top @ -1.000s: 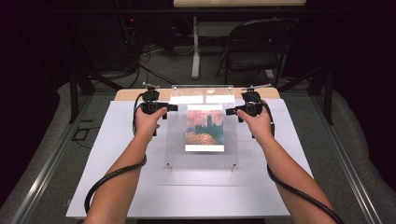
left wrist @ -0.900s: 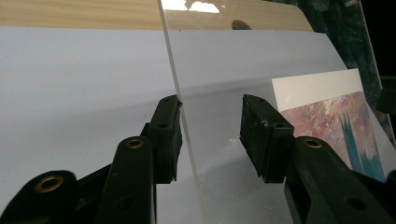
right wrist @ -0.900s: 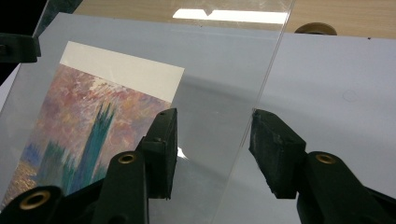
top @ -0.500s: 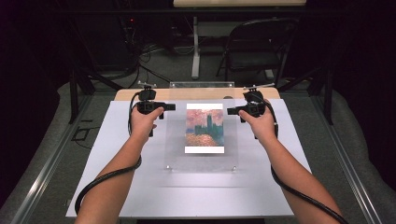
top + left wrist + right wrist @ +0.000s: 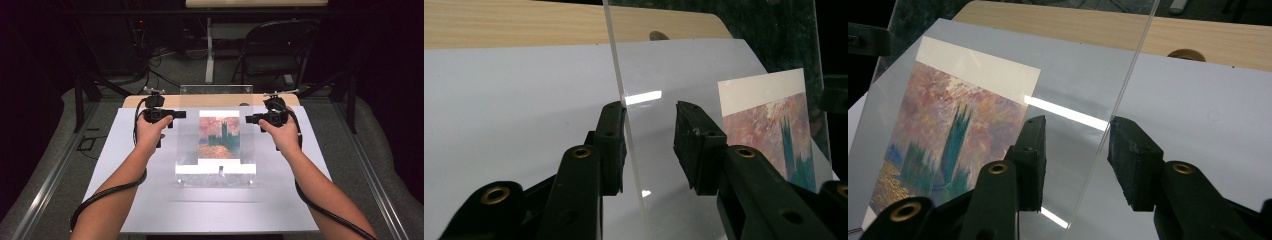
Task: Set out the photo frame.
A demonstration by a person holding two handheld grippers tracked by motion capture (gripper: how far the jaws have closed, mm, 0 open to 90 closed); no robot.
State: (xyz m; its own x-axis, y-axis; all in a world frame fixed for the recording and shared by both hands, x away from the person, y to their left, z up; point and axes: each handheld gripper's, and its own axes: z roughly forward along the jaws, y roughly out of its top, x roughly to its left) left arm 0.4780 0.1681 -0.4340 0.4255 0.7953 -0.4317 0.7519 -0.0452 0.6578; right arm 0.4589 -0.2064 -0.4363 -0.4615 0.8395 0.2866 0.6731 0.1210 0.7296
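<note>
A clear acrylic sheet stands tilted, far edge raised, near edge down by a second clear plate. Under it lies a print of towers in a pink sky. My left gripper is at the sheet's left edge and my right gripper at its right edge. In the left gripper view the sheet's edge runs between the jaws of the gripper, against the left pad, with a gap to the right one. In the right gripper view the edge also passes between the jaws of the gripper, not clamped. Both pairs of jaws have just been closing.
Everything lies on a white board over a wooden tabletop. A folding chair and cables stand on the floor beyond the table. Metal rails run along both sides of the table.
The far edge of the clear sheet has risen, so the sheet tilts more steeply. Both hands have risen a little with it, and the jaws have narrowed around its edges.
</note>
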